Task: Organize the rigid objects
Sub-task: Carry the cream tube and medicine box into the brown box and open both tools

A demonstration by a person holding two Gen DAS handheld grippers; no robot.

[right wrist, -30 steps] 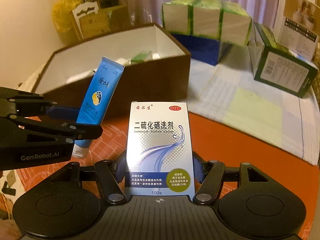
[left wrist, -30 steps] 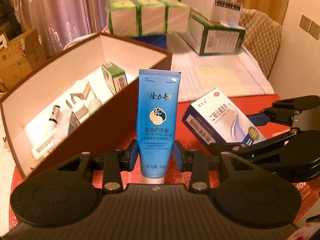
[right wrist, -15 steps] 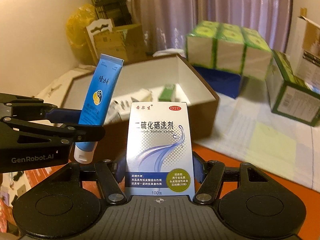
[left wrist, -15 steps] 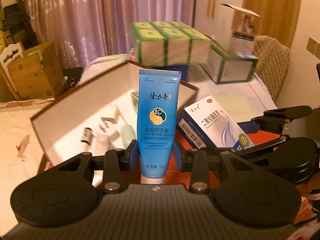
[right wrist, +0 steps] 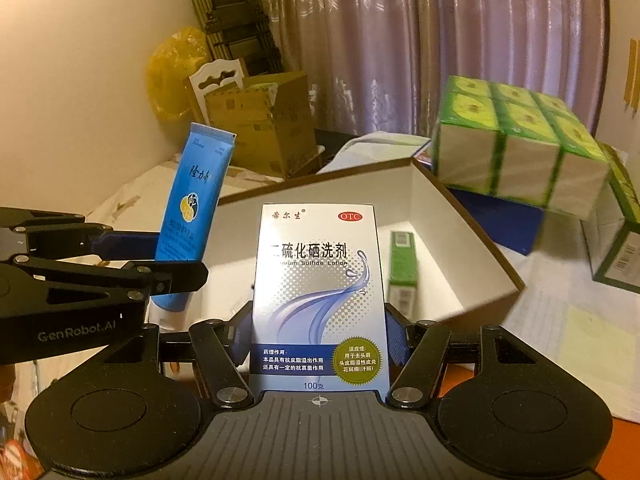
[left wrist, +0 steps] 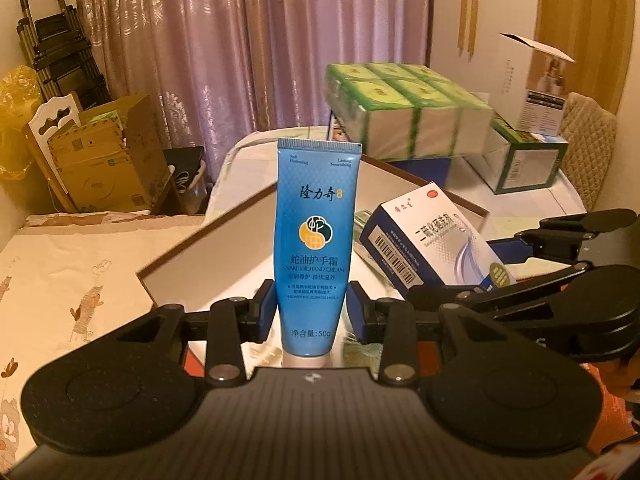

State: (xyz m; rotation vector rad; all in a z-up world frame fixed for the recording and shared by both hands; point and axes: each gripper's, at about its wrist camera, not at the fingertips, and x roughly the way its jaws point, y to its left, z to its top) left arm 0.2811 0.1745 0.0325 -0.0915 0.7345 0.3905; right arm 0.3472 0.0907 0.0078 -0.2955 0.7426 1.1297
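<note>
My left gripper (left wrist: 311, 312) is shut on a blue hand cream tube (left wrist: 316, 240), held upright with its cap down, over the open brown box (left wrist: 224, 232) with a white inside. My right gripper (right wrist: 318, 336) is shut on a white and blue lotion carton (right wrist: 318, 292), also held upright above the box (right wrist: 440, 208). In the right wrist view the left gripper (right wrist: 172, 264) with the tube (right wrist: 192, 216) is to the left. In the left wrist view the carton (left wrist: 432, 240) shows to the right. A green carton (right wrist: 402, 268) lies inside the box.
A stack of green-and-white packs (right wrist: 516, 148) on a blue box (right wrist: 500, 216) stands behind the brown box. A green-edged carton (left wrist: 524, 156) and a tall white box (left wrist: 532, 80) stand at the back right. Cardboard boxes (left wrist: 108, 160) and a folded trolley (left wrist: 56, 52) are far left.
Both grippers have risen and moved forward with their objects, from beside the box front to above its open inside. The red table surface has dropped out of view.
</note>
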